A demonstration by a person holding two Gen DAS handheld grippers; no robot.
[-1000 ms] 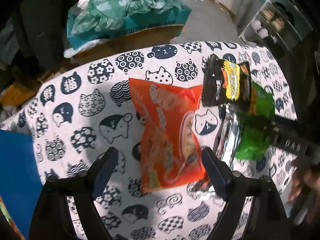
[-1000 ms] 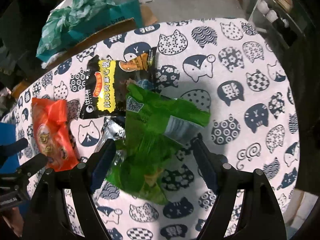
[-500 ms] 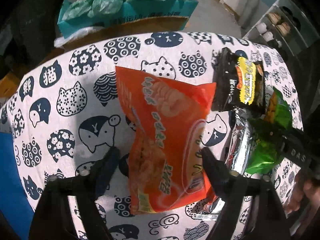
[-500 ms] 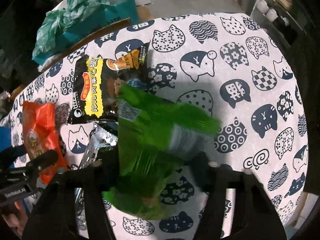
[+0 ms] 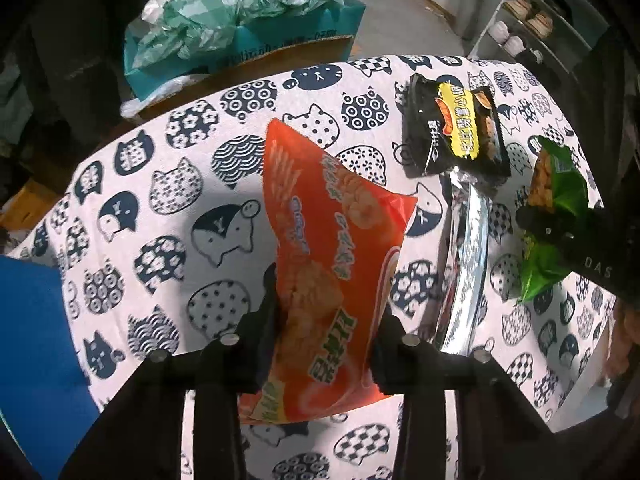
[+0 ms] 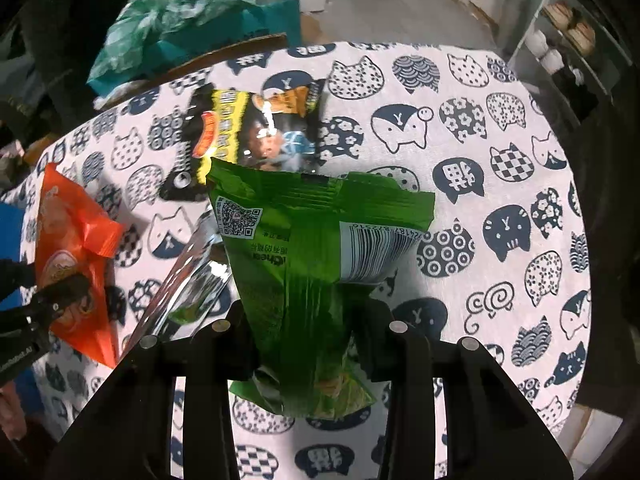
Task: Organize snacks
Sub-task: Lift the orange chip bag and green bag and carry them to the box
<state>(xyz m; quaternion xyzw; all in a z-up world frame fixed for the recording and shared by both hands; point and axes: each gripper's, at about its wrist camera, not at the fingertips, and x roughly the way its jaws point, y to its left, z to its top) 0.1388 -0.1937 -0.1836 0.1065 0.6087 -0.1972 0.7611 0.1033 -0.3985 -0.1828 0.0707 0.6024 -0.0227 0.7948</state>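
An orange snack bag [image 5: 332, 264] stands up between the fingers of my left gripper [image 5: 326, 320]. Its jaws are closing and the pads press the bag's lower half. In the right wrist view a green snack bag [image 6: 320, 256], barcode side up, is pinched low down by my right gripper [image 6: 308, 336], whose jaws are closing too. A black-and-yellow bag [image 5: 456, 132] and a silver bag [image 5: 464, 256] lie on the cat-print tablecloth [image 5: 168, 184] between the two held bags. The right wrist view also shows the orange bag [image 6: 76, 248] at the left in the left gripper [image 6: 60, 296].
A cardboard box stuffed with green plastic [image 5: 240, 28] stands behind the round table. A blue object [image 5: 32, 340] sits at the table's left edge. A shelf with cups [image 5: 528, 20] is at the far right. Bare cloth [image 6: 500, 200] lies right of the green bag.
Both pairs of jaws have come together from wide apart onto their bags. The orange bag and the green bag have crumpled and tilted up off the cloth.
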